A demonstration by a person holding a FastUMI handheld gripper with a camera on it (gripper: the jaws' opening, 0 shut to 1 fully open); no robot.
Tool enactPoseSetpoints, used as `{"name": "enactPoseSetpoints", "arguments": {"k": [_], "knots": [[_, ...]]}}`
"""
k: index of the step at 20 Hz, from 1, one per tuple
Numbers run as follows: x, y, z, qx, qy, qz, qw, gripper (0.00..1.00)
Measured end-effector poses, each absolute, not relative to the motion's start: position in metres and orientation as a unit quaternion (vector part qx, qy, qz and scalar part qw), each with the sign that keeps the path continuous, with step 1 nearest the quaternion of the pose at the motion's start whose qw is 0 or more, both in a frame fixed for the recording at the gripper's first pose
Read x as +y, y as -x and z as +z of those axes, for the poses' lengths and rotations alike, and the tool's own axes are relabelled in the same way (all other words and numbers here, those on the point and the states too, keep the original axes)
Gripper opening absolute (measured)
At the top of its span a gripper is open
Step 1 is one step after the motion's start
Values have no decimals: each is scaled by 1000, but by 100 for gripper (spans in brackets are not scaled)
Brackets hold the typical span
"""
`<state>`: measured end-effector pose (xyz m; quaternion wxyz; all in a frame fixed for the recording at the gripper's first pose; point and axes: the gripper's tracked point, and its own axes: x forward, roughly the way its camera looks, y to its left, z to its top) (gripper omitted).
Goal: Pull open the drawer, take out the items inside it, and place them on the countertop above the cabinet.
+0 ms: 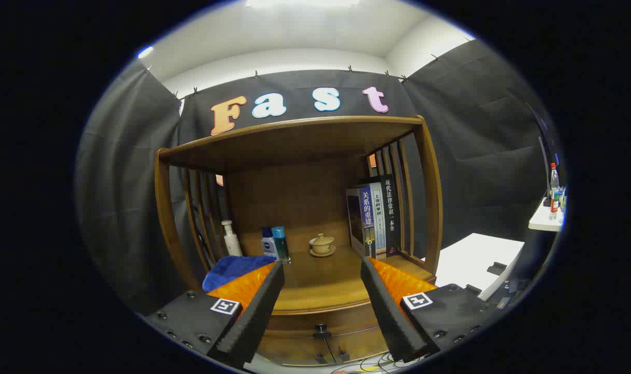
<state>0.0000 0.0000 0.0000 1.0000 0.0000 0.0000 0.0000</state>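
Facing the wooden cabinet (299, 208) head-on, the gripper (321, 270) has its fingers spread wide with nothing between them, hovering over the near edge of the countertop (320, 283). The drawer (320, 332) sits closed just below that edge, its small dark knob (321, 328) centred between the fingers. On the countertop, from left to right: a blue cloth (232, 270), a white pump bottle (231, 238), two small bottles (274, 243), a lidded teacup on a saucer (322, 244), and upright books (373, 217) against the right slats.
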Motion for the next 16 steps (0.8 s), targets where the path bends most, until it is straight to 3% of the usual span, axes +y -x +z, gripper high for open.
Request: {"name": "enactPoseSetpoints", "arguments": {"k": [16], "knots": [[1,-1,-4,5,9,-5,1000,98]]}}
